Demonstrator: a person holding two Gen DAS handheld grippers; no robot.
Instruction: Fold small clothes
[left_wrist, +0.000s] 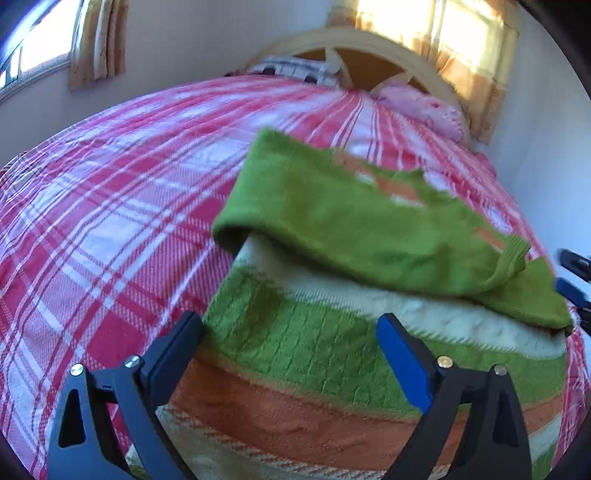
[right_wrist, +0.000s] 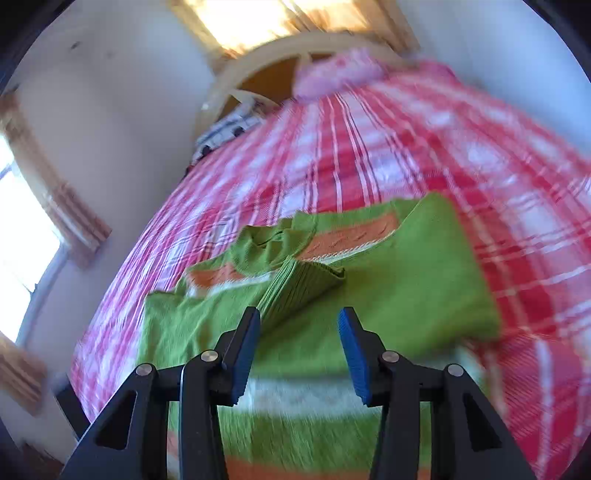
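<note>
Two grippers hang over a small green sweater (left_wrist: 332, 221) that lies on a bed covered with a red and white checked blanket (left_wrist: 110, 206). The sweater has orange and cream bands across its body, and both green sleeves are folded in over the chest, one crossing from the left and one from the right. In the left wrist view the left gripper (left_wrist: 290, 332) has its jaws spread wide with nothing between them; it sits above the near hem, where the orange band (left_wrist: 295, 417) runs across. One finger is black and the other carries a blue pad.

In the right wrist view the right gripper (right_wrist: 299, 325) is also open and holds nothing. Its blue pads frame the ribbed cuff (right_wrist: 303, 284) of a folded sleeve, which lies just beyond the fingertips; whether the left pad touches the cuff cannot be told, as this view is blurred. The tip of the right gripper also shows at the far right edge of the left wrist view, beside the sweater.

At the far end of the bed stands a curved wooden headboard (left_wrist: 354, 40) with a pink pillow (left_wrist: 417, 103) and a checked pillow (left_wrist: 291, 68) against it. Orange curtains (left_wrist: 476, 55) hang over bright windows on the pale walls.
</note>
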